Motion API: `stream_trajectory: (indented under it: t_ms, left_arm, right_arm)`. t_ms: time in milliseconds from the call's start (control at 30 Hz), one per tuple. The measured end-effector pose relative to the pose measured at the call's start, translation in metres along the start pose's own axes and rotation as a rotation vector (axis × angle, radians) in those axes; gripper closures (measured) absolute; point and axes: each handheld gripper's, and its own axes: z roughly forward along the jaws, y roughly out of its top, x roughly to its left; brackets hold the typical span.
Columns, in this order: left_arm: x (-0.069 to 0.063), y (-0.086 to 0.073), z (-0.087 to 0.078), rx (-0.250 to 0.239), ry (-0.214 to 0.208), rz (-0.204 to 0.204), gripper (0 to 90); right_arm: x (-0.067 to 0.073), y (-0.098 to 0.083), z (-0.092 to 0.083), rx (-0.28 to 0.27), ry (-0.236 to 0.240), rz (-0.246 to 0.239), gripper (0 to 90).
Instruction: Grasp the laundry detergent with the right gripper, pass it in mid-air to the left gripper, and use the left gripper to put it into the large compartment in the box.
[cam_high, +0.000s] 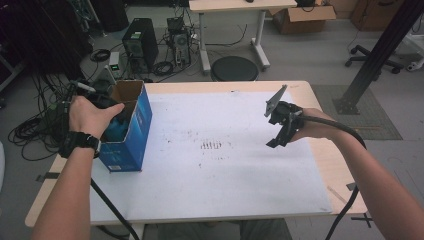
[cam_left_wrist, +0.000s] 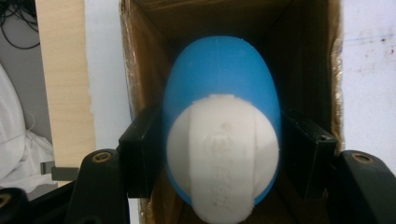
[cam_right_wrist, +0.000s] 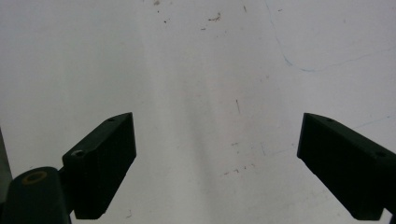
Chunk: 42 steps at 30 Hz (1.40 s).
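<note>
At the bench's (cam_high: 225, 200) nine o'clock edge, we lower a blue-and-white plastic egg-shaped capsule (cam_left_wrist: 222, 93), clamped across its middle by our left tool (cam_left_wrist: 223, 154), into the blue cardboard box (cam_high: 135, 135); light, smooth, probably slippery; right tool (cam_right_wrist: 217, 163) hangs apart, empty.

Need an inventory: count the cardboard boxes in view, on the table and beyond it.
2: a blue box on the table's left edge, and an open brown box on the floor behind. Others may be hidden.
</note>
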Motion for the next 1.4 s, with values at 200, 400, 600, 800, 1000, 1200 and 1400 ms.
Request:
stream_trajectory:
  t_ms: [200, 400, 600, 800, 1000, 1200, 1400]
  left_arm:
    - [-0.0003, -0.0017, 0.0061, -0.003, 0.01, 0.004, 38.3]
    - [-0.0013, -0.0024, 0.0062, -0.008, 0.014, 0.004, 38.2]
    - [-0.0022, -0.0036, 0.0062, -0.006, 0.017, 0.005, 38.1]
    - [-0.0045, -0.0037, 0.006, 0.002, 0.025, 0.011, 37.8]
    - [-0.0048, -0.0042, 0.0064, 0.001, 0.03, 0.016, 37.7]
    - [-0.0063, -0.0042, 0.0073, 0.016, 0.031, 0.023, 34.0]
    - [-0.0087, -0.0032, 0.0038, 0.017, 0.044, 0.025, 31.3]
  right_arm:
    - [-0.0008, 0.0, 0.0017, -0.001, -0.003, 0.004, 11.4]
    - [-0.0004, 0.0009, 0.0031, 0.004, 0.003, 0.002, 11.4]
    - [0.001, 0.0024, 0.0039, 0.004, 0.004, -0.001, 11.4]
    - [0.0019, 0.0032, 0.0032, 0.002, 0.004, -0.002, 11.4]
    - [0.0023, 0.0013, 0.0035, 0.003, 0.004, 0.001, 11.4]
    - [0.0026, 0.0009, 0.0033, 0.005, 0.01, -0.001, 11.4]
    - [0.0025, 0.0015, 0.0023, 0.0, 0.011, -0.003, 11.3]
